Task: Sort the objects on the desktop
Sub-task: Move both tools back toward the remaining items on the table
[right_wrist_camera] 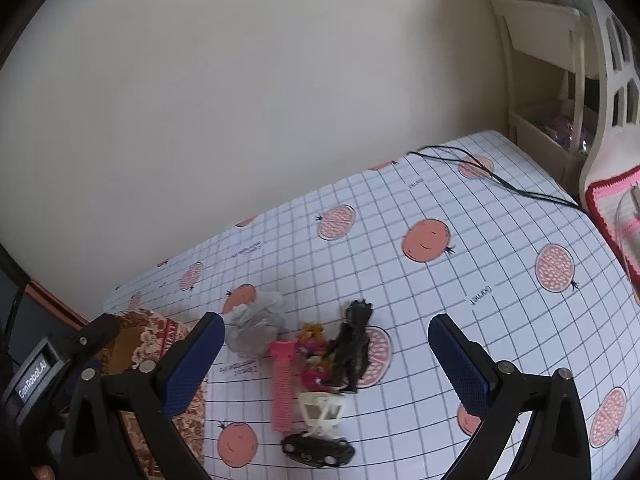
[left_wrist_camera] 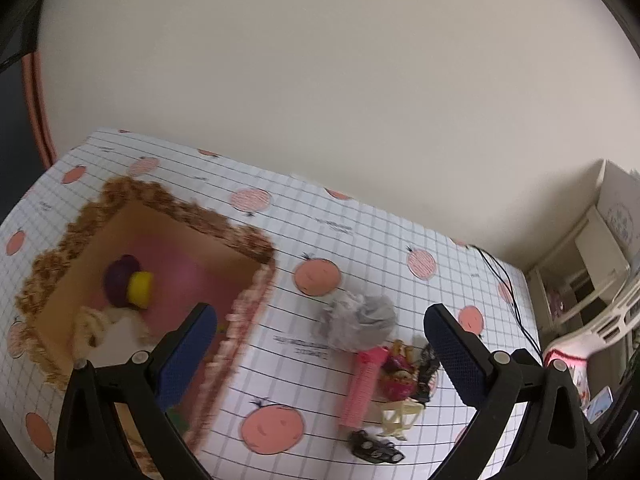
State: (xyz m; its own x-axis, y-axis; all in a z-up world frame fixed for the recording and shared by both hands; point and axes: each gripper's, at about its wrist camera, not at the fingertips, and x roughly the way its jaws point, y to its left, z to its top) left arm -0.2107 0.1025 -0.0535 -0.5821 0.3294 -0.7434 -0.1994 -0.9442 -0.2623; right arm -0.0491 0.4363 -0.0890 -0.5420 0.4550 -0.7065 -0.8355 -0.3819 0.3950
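Desk lot, unsorted: both tongs released, holding nothing.

Items lay just ahead of right gripper (right_wrist_camera: pixel 324 364), between its spread fingers: pink comb (right_wrist_camera: pixel 282 384), stiff, light, take mid-length; crumpled grey tissue (right_wrist_camera: pixel 256 328), soft, pinch anywhere; black hair tuft (right_wrist_camera: pixel 352 352), limp, likely slippery. Box (left_wrist_camera: pixel 168 232) sat under left gripper (left_wrist_camera: pixel 320 350), left finger over it, w/ pieces inside.

The box (left_wrist_camera: pixel 168 240) looks blurry, and a gripper finger (left_wrist_camera: pixel 188 356) hides part of it. Its near corner is cut off.
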